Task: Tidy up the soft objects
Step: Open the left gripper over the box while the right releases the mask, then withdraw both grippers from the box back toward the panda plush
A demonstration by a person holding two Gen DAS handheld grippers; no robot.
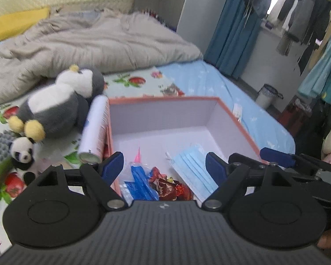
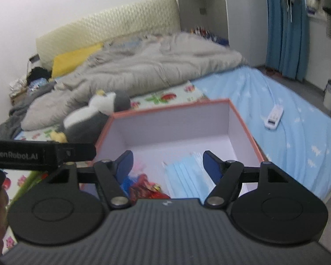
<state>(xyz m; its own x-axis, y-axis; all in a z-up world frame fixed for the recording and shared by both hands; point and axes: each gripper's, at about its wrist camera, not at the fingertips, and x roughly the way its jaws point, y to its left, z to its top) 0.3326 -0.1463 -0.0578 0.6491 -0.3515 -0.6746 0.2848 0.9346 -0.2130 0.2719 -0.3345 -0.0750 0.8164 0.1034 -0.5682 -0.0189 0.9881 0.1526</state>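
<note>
A pink-rimmed box (image 1: 165, 99) with a white inside stands on the bed. In it lie a blue face mask (image 1: 192, 165), a blue packet (image 1: 139, 183) and a red foil wrapper (image 1: 170, 187). My left gripper (image 1: 163, 161) hangs open over the box's near side, nothing between its fingers. Left of the box lie a grey-and-white penguin plush (image 1: 55, 108), a small panda plush (image 1: 23, 152) and a spray can (image 1: 96, 128). The right wrist view shows the box (image 2: 172, 107), the mask (image 2: 185, 172) and the penguin (image 2: 92, 119). My right gripper (image 2: 167, 159) is open and empty above the mask.
A grey duvet (image 1: 88, 39) and a yellow pillow (image 1: 17, 24) fill the far bed. A white remote (image 2: 274, 116) lies on the blue sheet right of the box. Beyond the bed's right edge stand a bin (image 1: 267, 95), blue curtains and hanging clothes.
</note>
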